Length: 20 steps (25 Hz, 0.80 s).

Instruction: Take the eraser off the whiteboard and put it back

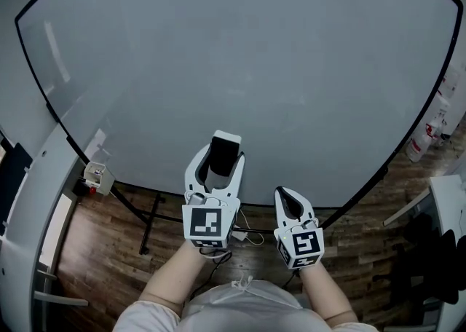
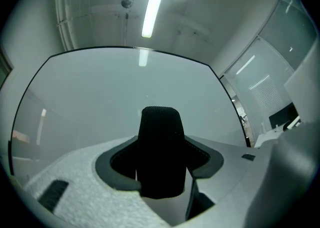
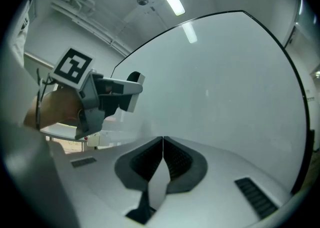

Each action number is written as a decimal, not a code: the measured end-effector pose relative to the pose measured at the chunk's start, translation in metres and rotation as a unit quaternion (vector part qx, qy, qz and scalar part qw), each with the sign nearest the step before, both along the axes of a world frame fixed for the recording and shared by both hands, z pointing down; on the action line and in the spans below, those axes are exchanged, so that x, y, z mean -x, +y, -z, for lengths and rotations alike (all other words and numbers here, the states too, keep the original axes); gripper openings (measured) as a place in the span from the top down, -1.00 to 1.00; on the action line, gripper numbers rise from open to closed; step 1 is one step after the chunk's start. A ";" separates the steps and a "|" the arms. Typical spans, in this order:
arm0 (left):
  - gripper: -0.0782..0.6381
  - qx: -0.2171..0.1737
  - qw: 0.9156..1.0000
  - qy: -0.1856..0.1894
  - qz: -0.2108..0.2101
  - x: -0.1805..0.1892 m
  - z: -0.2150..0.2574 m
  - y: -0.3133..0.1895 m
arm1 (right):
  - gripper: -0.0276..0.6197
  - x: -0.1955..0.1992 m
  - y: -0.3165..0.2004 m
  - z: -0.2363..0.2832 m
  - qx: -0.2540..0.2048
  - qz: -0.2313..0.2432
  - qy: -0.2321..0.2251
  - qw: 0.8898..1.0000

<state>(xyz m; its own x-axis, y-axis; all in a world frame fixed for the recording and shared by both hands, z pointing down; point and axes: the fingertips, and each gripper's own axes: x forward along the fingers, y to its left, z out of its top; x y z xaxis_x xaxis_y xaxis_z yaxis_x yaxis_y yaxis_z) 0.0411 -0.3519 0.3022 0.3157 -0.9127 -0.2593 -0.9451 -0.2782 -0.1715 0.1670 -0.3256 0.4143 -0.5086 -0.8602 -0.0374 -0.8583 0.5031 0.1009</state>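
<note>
Whiteboard [image 1: 240, 54]: bare, fills the far scene.
Left gripper [image 1: 218, 170]: jaws clamped on the eraser's 2 sides.
Right gripper [image 1: 289, 198]: jaws together, empty, to the right of the left one.
Eraser [image 1: 225, 147]: black-faced, held before the board's lower middle; contact unclear.
Step, judged: meet the board flat, not edge-first; loosen only once it sits firm.

office-like room: big standing whiteboard [image 1: 233, 68], wood floor [image 1: 102, 250]
</note>
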 end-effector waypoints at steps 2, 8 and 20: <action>0.05 0.022 1.000 0.017 -0.006 0.001 -0.024 0.009 | 0.83 0.000 0.002 0.002 -0.003 -0.005 -0.003 1.000; 0.04 0.099 0.994 0.039 -0.020 0.000 -0.090 0.030 | 0.83 -0.007 0.013 0.002 -0.003 -0.035 -0.027 0.999; 0.05 0.113 0.992 0.036 -0.040 -0.008 -0.114 0.051 | 0.83 -0.005 0.030 -0.008 0.007 -0.049 -0.036 0.998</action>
<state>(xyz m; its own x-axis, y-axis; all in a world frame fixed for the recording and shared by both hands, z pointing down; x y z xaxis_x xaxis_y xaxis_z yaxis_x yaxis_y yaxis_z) 0.0488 -0.3007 0.4164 0.3778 -0.9228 -0.0760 -0.9259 -0.3766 -0.0290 0.1717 -0.2960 0.4226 -0.4193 -0.9060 -0.0576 -0.9078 0.4182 0.0314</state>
